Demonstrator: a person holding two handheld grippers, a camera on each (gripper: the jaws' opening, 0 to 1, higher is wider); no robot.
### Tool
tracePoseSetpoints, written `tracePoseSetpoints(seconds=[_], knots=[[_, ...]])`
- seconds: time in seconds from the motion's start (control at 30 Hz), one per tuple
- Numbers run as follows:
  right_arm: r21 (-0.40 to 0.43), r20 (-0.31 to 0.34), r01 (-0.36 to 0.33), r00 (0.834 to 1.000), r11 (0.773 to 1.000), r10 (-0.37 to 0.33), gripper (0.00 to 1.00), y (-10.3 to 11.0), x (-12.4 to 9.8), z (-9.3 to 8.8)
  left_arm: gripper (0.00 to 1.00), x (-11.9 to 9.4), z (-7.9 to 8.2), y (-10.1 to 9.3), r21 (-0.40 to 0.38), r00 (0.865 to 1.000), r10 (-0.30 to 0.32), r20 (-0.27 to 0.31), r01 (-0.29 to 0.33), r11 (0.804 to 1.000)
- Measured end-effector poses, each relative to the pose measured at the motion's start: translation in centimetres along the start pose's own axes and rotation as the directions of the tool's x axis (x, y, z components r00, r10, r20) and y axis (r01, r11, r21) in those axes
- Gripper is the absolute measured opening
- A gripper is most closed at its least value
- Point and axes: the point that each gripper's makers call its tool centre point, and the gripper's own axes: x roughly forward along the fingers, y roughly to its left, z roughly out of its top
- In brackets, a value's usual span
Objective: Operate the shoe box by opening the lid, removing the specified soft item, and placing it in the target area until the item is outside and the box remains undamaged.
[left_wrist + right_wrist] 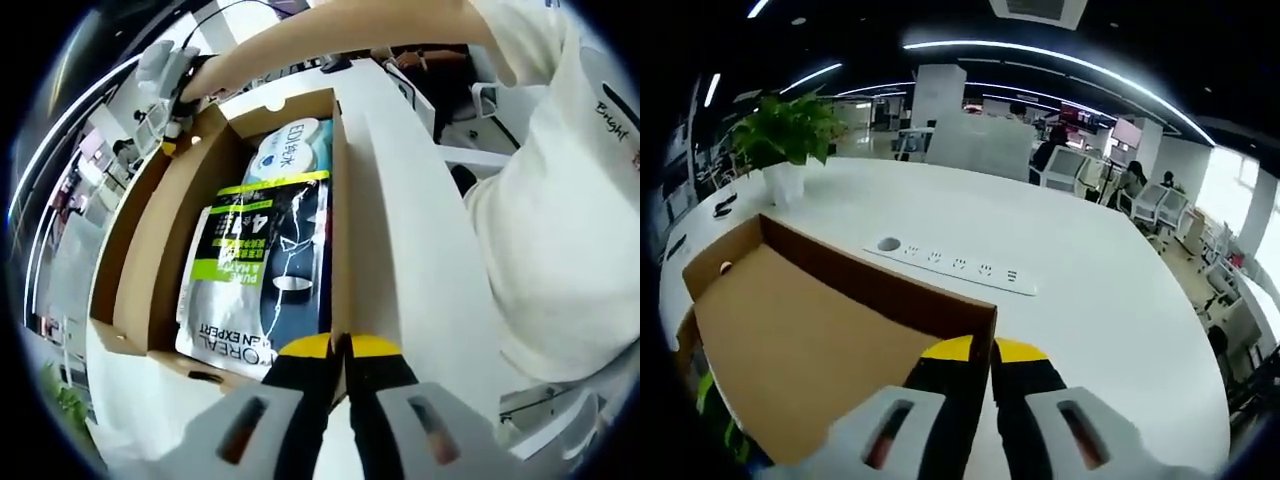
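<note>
The brown cardboard shoe box [362, 230] lies open on the white table. Inside it lie a soft grey, black and green pouch [262, 270] and, beyond that, a white and blue pack [290, 145]. My left gripper [340, 348] is shut, its yellow tips pinching the near end of the box's right wall. The lid [125, 250] stands swung out to the left. A person's arm holds my right gripper [165, 85] at the lid's far corner. In the right gripper view, the right gripper [986, 350] is shut on the corner of the lid [800, 340].
A white power strip [955, 265] lies on the white table [1090, 290] just beyond the lid. A potted green plant [788, 135] stands at the far left. The person's white-clad torso [560, 220] is close on the right. Office chairs and desks lie beyond.
</note>
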Motion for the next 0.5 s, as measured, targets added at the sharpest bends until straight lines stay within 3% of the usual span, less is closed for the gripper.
tracePoseSetpoints(seconds=[0.07,0.17,0.3,0.33,0.4,0.5], knots=[[-0.028,0.020,0.018,1.000,0.999,-0.018,0.08,-0.1,-0.3,0.3,0.03,0.0,0.0,0.0,0.000,1.000,0.002,-0.001,-0.002,1.000],[-0.022,0.110,0.033,0.993,0.999,-0.031,0.09,0.0,-1.4,1.7,0.04,0.0,0.0,0.0,-0.002,1.000,0.003,0.000,-0.003,1.000],[-0.014,0.138,-0.013,0.990,1.000,0.015,0.14,0.3,-1.4,3.6,0.03,0.0,0.0,0.0,-0.010,1.000,-0.001,-0.002,0.001,1.000],[-0.008,0.180,-0.041,0.983,0.999,0.042,0.14,0.7,-2.3,4.3,0.03,0.0,0.0,0.0,-0.011,1.000,-0.002,-0.002,0.002,1.000],[0.004,0.205,-0.090,0.975,0.996,0.088,0.14,1.0,-2.9,5.4,0.04,0.0,0.0,0.0,-0.011,1.000,-0.002,-0.002,0.002,1.000],[0.026,0.224,-0.179,0.960,0.984,0.168,0.12,2.2,-4.7,5.3,0.04,0.1,0.0,0.0,-0.008,1.000,0.001,0.000,-0.001,1.000]])
